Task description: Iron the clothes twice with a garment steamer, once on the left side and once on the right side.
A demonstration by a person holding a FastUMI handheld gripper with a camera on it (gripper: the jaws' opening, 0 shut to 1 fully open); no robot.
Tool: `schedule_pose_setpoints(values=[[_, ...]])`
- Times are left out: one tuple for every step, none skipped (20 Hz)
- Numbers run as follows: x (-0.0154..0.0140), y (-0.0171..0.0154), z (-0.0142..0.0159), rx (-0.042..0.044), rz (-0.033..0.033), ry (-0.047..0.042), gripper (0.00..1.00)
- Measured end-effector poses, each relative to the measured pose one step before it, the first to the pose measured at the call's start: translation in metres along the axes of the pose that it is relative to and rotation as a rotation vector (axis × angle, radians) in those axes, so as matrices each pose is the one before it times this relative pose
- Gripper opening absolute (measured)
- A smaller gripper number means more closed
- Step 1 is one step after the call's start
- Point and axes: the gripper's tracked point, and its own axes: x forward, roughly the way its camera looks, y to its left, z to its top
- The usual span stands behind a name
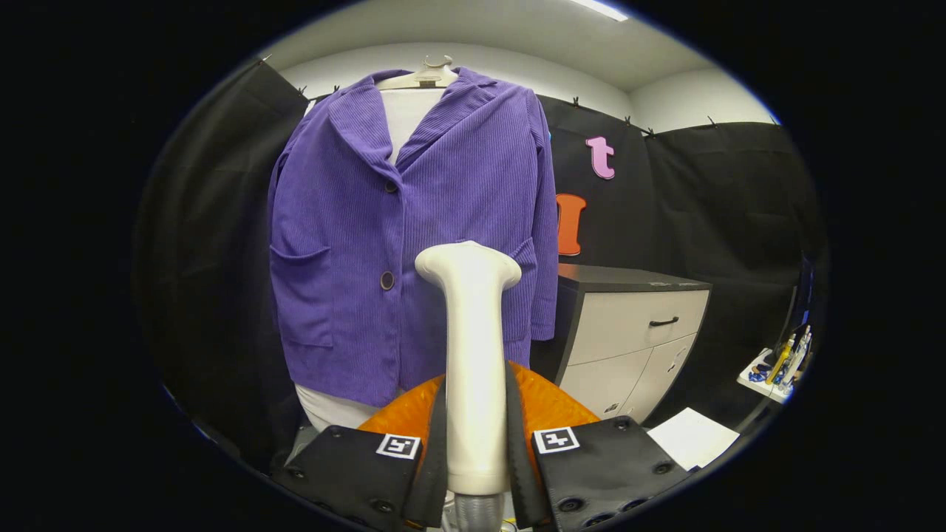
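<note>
A purple corduroy jacket [414, 222] hangs on a white mannequin torso with a hanger at its neck, straight ahead of the fingers. My gripper [474, 436] is shut on the handle of a cream-white garment steamer [473, 355], which stands upright between the two fingers. The steamer's head [468, 267] is level with the jacket's lower front, just right of its button line and near the right pocket. Whether the head touches the cloth I cannot tell. An orange rounded part [543, 403] sits behind the fingers at the steamer's base.
A cabinet [635, 332] with a dark top, a drawer and doors stands to the right of the jacket. A white sheet of paper [691, 437] lies lower right. A small tray of tools [780, 366] sits at the far right.
</note>
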Motion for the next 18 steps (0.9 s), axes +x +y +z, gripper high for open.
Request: schedule_pose_setpoints(values=[[0.00022, 0.00007, -0.00375, -0.00398, -0.0004, 0.00452, 0.43], [-0.00638, 0.00265, 0.00187, -0.00076, -0.00007, 0.0041, 0.43], [-0.00048, -0.0004, -0.00552, -0.00038, -0.00084, 0.00693, 0.42], [-0.00307, 0.00053, -0.00476, -0.0012, -0.00094, 0.00717, 0.43], [-0.00163, -0.00016, -0.00856, -0.00161, -0.00092, 0.02255, 0.43], [-0.00015, 0.0005, -0.00506, 0.00229, -0.00002, 0.00265, 0.43], [0.00116, 0.00009, -0.00422, -0.00341, -0.00071, 0.00739, 0.43], [-0.00116, -0.00005, -0.00201, -0.00597, -0.00119, 0.00381, 0.43], [-0.00137, 0.00021, -0.00245, -0.00515, -0.00127, 0.00299, 0.42], [-0.0009, 0.00062, -0.00298, -0.00386, 0.00033, 0.00481, 0.43], [-0.00091, -0.00029, -0.00092, -0.00076, 0.00024, 0.00013, 0.43], [0.00149, 0.0002, 0.00051, -0.00058, -0.00029, -0.00048, 0.43], [-0.00136, 0.00032, 0.00033, 0.00142, 0.00005, -0.00079, 0.43], [-0.00175, 0.0003, 0.00054, 0.00534, 0.00148, -0.00215, 0.43], [-0.0015, 0.00025, 0.0016, 0.00265, 0.00396, -0.0019, 0.43], [0.00052, 0.00032, 0.00218, -0.00337, 0.00362, -0.00284, 0.43], [-0.0017, -0.00082, -0.00006, -0.00532, 0.00052, -0.00049, 0.43], [-0.00145, 0.00078, 0.00287, -0.00145, 0.00196, -0.00427, 0.43]])
